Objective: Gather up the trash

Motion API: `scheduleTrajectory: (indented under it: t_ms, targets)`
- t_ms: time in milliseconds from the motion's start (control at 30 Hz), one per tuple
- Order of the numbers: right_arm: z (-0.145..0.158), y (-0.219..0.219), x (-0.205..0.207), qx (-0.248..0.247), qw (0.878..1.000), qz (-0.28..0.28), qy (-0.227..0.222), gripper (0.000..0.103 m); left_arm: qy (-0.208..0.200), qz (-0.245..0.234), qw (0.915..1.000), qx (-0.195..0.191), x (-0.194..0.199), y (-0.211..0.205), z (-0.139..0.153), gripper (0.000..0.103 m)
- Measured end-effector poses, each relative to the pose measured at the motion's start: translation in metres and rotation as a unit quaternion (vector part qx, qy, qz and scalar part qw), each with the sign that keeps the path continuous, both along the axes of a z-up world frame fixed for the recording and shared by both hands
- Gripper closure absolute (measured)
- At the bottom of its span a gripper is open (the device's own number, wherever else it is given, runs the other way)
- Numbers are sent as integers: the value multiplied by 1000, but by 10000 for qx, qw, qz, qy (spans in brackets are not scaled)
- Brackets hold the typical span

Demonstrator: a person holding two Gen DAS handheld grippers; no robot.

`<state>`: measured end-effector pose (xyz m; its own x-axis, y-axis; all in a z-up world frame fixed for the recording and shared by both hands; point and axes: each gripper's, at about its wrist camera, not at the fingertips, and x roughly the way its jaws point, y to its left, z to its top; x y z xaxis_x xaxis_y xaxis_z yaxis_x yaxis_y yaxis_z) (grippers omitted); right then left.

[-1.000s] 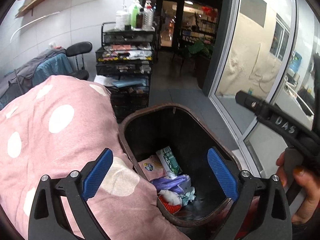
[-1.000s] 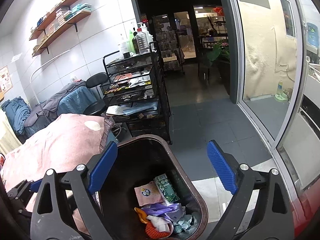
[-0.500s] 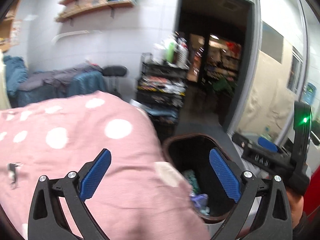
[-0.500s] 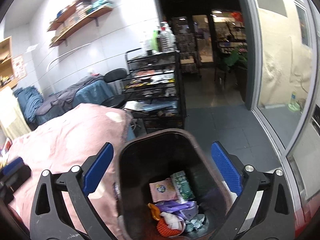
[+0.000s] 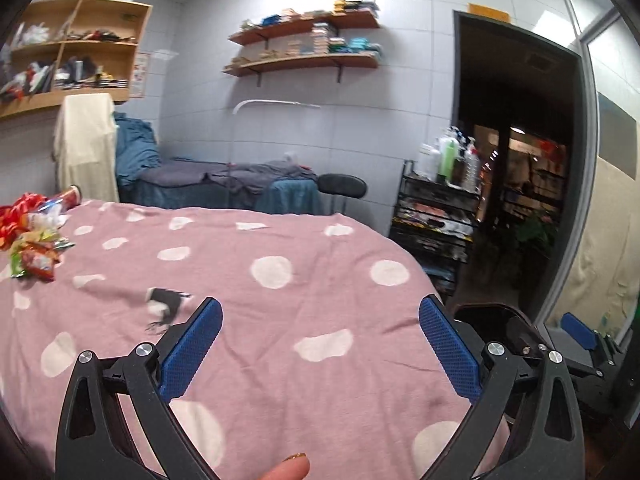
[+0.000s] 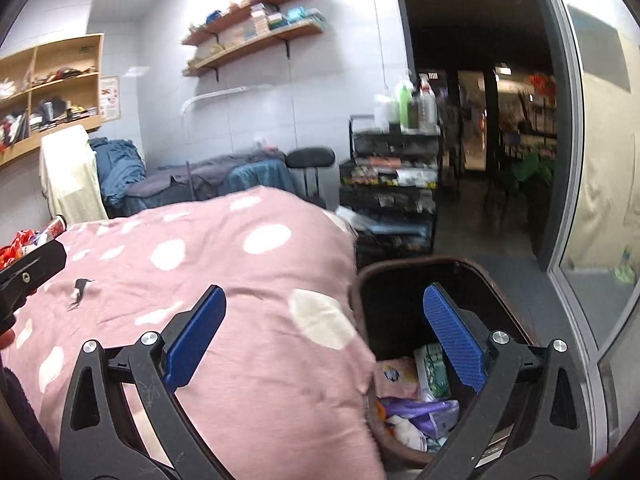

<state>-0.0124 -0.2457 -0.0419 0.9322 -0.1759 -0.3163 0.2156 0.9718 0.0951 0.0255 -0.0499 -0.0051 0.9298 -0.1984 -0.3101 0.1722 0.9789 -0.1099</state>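
My left gripper [image 5: 320,344] is open and empty over a pink polka-dot blanket [image 5: 260,320]. A small black scrap [image 5: 164,300] lies on the blanket just beyond its left finger. A pile of colourful snack wrappers [image 5: 32,236] sits at the blanket's far left. My right gripper [image 6: 324,344] is open and empty, above the blanket edge [image 6: 240,280] and a dark trash bin [image 6: 400,280] that holds several wrappers [image 6: 416,400]. The black scrap [image 6: 78,290] and the wrapper pile [image 6: 24,240] also show in the right wrist view.
A black wire cart [image 6: 392,184] with bottles on top stands behind the bin. A second bed with blue and grey covers [image 5: 224,184] and a black stool [image 5: 344,186] are against the back wall. A glass partition [image 6: 600,200] runs along the right.
Both grippers have swung left, away from the bin. The left view now faces the blanket and the wrapper pile; the bin has slid to the right edge. Both stay open.
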Motion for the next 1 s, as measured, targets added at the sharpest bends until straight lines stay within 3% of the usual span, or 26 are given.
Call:
scheduleTrajectory:
  t_ms: [133,433,1000]
  targets:
    - [2,22,-14,-121,9989,195,-415,5,-217,272,9994,-55,-16,22,2,5]
    - [14,43,-25,140,9956,843,-377,5,-428,436,9981,-75,-34,33,1,5]
    - [15,45,-25,251,9952,901,-304,5,-446,382,9982,-99,-35,34,1,5]
